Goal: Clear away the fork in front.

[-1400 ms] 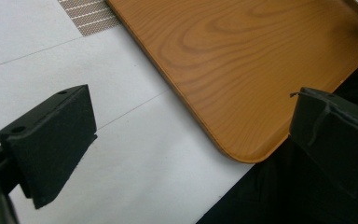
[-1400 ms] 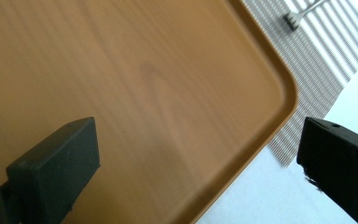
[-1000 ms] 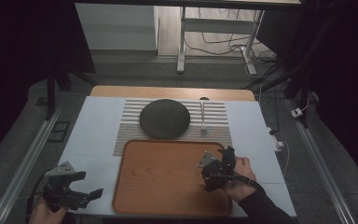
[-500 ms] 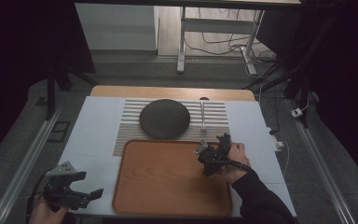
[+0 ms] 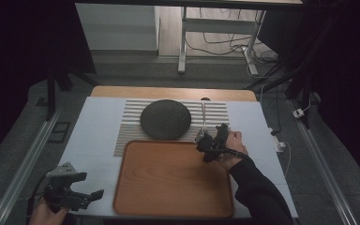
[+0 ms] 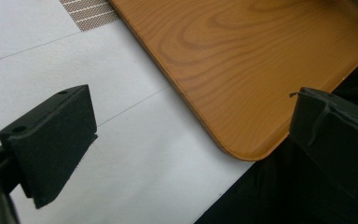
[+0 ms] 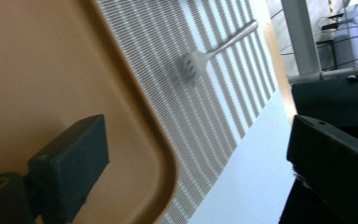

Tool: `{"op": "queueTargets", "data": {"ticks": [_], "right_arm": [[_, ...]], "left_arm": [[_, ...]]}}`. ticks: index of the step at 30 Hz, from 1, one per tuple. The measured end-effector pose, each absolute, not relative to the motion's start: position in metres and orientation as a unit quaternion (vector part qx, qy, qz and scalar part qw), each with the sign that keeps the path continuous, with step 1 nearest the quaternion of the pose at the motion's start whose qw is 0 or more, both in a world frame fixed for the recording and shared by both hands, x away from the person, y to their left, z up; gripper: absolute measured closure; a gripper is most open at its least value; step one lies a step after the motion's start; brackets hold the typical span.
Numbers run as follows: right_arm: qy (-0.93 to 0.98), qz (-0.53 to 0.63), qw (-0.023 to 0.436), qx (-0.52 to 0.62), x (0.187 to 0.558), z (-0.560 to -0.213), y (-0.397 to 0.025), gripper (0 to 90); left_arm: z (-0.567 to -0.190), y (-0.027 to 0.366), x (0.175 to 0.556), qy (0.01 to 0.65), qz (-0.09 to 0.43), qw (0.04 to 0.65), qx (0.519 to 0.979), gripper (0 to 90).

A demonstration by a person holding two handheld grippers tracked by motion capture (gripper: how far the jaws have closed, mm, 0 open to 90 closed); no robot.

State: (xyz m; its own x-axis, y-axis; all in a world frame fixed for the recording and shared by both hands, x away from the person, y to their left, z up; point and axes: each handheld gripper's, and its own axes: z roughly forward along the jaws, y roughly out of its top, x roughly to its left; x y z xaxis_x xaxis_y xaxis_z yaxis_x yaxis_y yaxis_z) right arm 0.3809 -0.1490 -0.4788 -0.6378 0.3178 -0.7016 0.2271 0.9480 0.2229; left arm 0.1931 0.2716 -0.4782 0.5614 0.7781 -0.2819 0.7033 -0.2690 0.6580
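A wooden tray [image 5: 168, 180] lies at the table's near middle, its corner also in the left gripper view [image 6: 242, 70] and its rounded corner in the right gripper view [image 7: 51, 70]. A dark round plate [image 5: 165, 119] rests on a striped placemat [image 5: 131, 126] behind it. A metal fork [image 5: 203, 115] lies on the mat right of the plate, tines toward me [image 7: 193, 65]. My right gripper [image 5: 209, 139] hovers open over the tray's far right corner, a short way from the fork. My left gripper [image 5: 82, 197] rests open at the table's near left edge, holding nothing.
The white table top [image 5: 98, 140] ends in a wooden strip [image 5: 173, 92] at the back. Metal rails [image 5: 23, 164] run along both sides. Table legs and cables [image 5: 225, 47] lie on the floor beyond. A white plug [image 5: 299, 113] sits right of the table.
My right gripper has moved away from me, from over the tray's right part to its far right corner, closer to the fork. The left gripper has stayed put.
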Motion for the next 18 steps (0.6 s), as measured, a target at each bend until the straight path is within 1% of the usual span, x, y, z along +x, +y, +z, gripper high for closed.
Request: {"op": "queueTargets", "data": {"ticks": [1,4,5,6,7,15,16,17,18], "right_arm": [[0.901,0.055,0.405,0.148,0.386,-0.479,-0.148,9.8],[0.901,0.054,0.407,0.144,0.391,-0.48,-0.146,12.2],[0.9,0.052,0.409,0.141,0.396,-0.482,-0.145,15.3],[0.894,0.044,0.423,0.141,0.398,-0.483,-0.144,16.3],[0.893,0.04,0.425,0.139,0.4,-0.484,-0.143,17.7],[0.897,0.019,0.43,0.105,0.417,-0.499,-0.133,32.8],[0.901,0.022,0.421,0.102,0.419,-0.501,-0.132,34.7],[0.896,0.015,0.432,0.098,0.42,-0.504,-0.131,36.7],[0.897,0.015,0.432,0.095,0.422,-0.507,-0.13,38.6]], "left_arm": [[-0.478,0.272,0.193,0.466,0.048,0.385,0.795,0.6],[-0.478,0.272,0.193,0.466,0.048,0.386,0.795,0.6],[-0.478,0.272,0.193,0.466,0.047,0.386,0.795,0.6],[-0.478,0.272,0.193,0.465,0.047,0.386,0.795,0.6],[-0.478,0.272,0.193,0.465,0.047,0.386,0.795,0.6],[-0.478,0.272,0.193,0.465,0.046,0.386,0.795,0.6],[-0.478,0.272,0.193,0.465,0.046,0.386,0.795,0.6],[-0.478,0.272,0.193,0.465,0.046,0.386,0.795,0.6],[-0.478,0.272,0.193,0.465,0.046,0.386,0.796,0.6]]}}
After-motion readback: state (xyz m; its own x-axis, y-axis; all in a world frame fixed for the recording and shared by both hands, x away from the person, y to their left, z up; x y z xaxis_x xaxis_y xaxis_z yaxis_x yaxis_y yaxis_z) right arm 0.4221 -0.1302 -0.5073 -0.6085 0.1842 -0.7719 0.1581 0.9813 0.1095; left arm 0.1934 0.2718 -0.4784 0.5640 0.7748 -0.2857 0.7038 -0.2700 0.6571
